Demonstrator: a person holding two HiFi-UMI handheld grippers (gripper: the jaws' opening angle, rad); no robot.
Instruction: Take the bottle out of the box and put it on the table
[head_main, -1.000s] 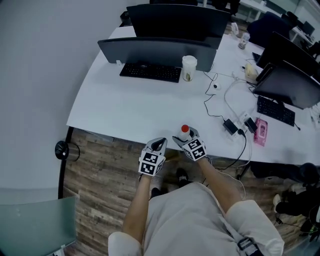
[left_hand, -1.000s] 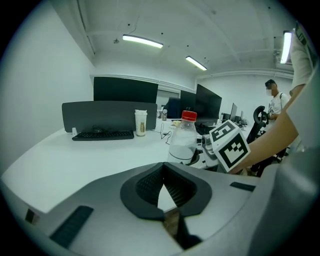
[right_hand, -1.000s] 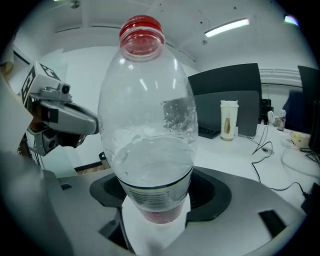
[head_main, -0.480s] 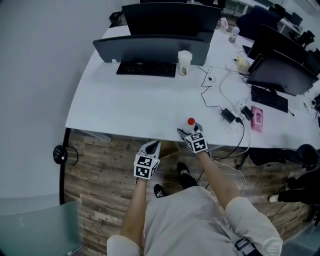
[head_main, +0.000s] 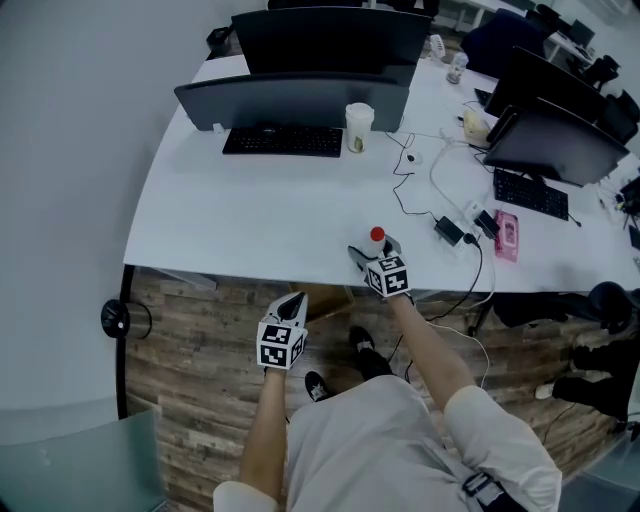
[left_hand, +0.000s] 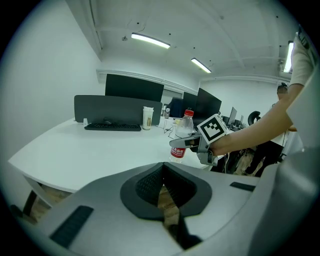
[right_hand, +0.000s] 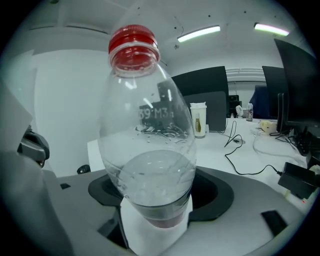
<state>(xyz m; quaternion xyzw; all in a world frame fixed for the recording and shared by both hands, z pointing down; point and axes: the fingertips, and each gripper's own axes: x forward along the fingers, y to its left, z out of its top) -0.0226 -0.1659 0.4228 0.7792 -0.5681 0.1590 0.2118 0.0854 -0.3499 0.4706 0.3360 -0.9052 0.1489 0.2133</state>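
A clear plastic bottle (head_main: 377, 238) with a red cap and a red label stands upright on the white table (head_main: 250, 220), close to its front edge. My right gripper (head_main: 374, 252) reaches over that edge, one finger on each side of the bottle's lower part. Its jaws have just been opening and the pads stand off the bottle (right_hand: 150, 140), which fills the right gripper view. The left gripper view shows the bottle (left_hand: 183, 135) from the side, flanked by the right gripper (left_hand: 186, 144). My left gripper (head_main: 293, 300) hangs over the wooden floor short of the table, shut and empty.
Two dark monitors (head_main: 290, 100), a keyboard (head_main: 282, 141) and a paper cup (head_main: 358, 127) stand at the table's far side. Cables (head_main: 420, 190), a power adapter (head_main: 447, 230) and a pink pack (head_main: 503, 235) lie right of the bottle. More monitors stand at the far right.
My left gripper has drawn back from the table edge toward the person, lower and further left in the head view. The right gripper stays with the bottle at the table's front edge.
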